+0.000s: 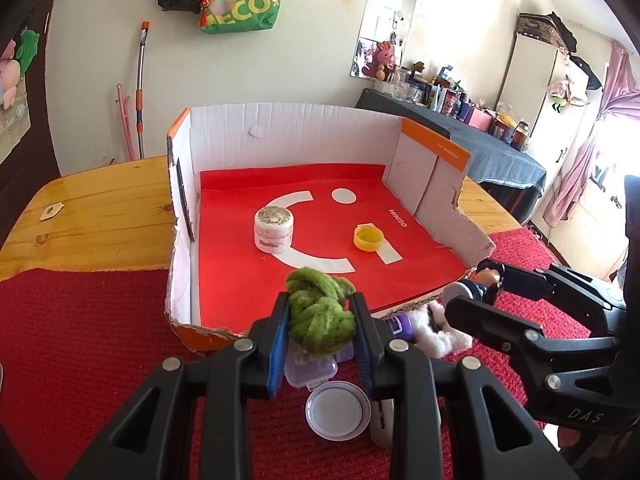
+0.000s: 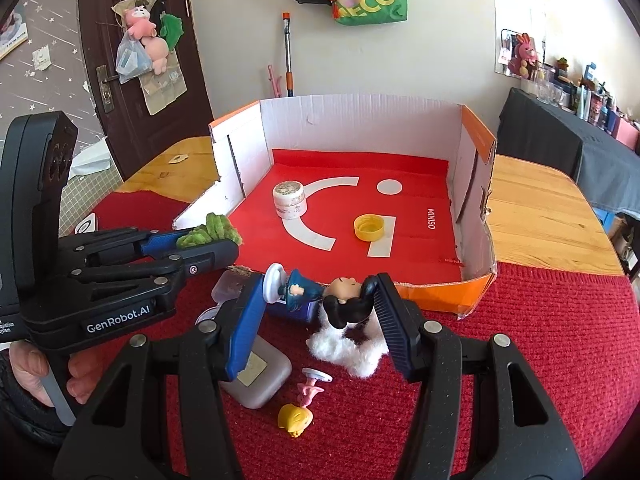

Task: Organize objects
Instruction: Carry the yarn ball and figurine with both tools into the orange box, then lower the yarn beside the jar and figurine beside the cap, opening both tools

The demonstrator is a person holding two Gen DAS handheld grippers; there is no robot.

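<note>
My left gripper (image 1: 320,300) is shut on a green fuzzy knot (image 1: 320,316), held just above the torn front edge of the cardboard box (image 1: 280,132). It also shows at the left of the right wrist view, the left gripper (image 2: 224,240) with the green knot (image 2: 208,232) in it. My right gripper (image 2: 318,284) is shut on a small figurine (image 2: 308,290) with black hair, a blue dress and a white base, lying crosswise between the pads. In the left wrist view the right gripper (image 1: 480,292) holds the figurine (image 1: 486,278) near the box's front right corner.
The box (image 2: 360,120) has a red liner bearing a white jar (image 2: 289,199) and a yellow cap (image 2: 369,227). On the red mat (image 2: 520,340) lie a white fluffy piece (image 2: 348,348), a grey case (image 2: 264,376), a pink-and-yellow figurine (image 2: 300,404), a clear plastic box (image 1: 310,370) and a white lid (image 1: 338,410).
</note>
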